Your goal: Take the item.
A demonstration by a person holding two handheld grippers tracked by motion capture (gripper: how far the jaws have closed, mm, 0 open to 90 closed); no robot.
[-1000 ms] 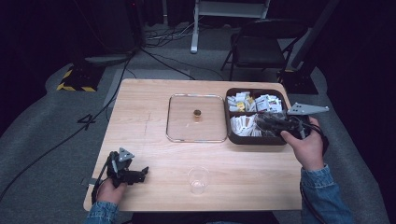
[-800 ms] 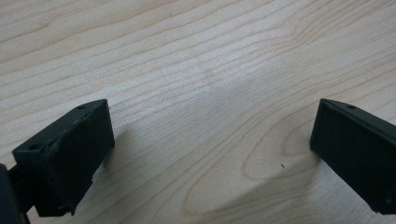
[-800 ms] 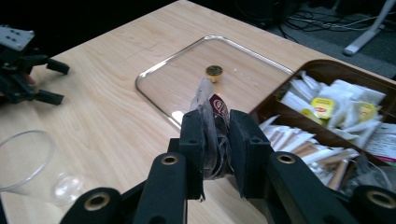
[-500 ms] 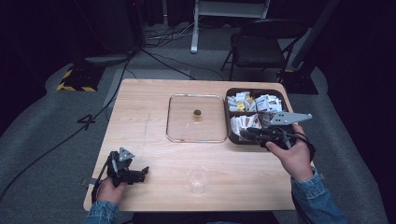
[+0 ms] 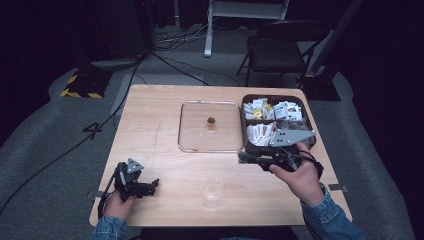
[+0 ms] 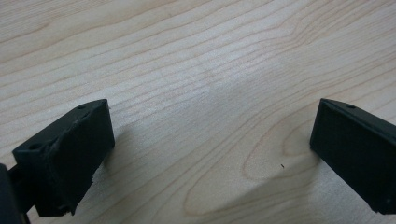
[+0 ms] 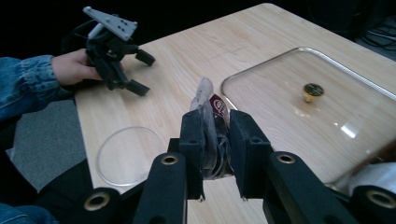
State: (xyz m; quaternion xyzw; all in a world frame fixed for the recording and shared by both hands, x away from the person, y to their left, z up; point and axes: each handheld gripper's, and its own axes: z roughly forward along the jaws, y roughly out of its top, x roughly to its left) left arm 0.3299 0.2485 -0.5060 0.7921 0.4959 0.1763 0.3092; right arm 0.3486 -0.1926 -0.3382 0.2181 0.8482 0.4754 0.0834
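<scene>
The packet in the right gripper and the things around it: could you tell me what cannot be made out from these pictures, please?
- Packet: right gripper view, its lower part is hidden between the pads of the right gripper; the print is too blurred to read.
- Same packet: high view, too small to see.
- Sachets in the box: high view, labels too small; the gripper's grey plate covers some.
- Clear cup: right gripper view, partly hidden by the gripper's arm.

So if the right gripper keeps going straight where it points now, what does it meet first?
Probably nothing soon: the right gripper, shut on a packet, points left across bare table, passing just before the glass lid. Depth is uncertain.
</scene>
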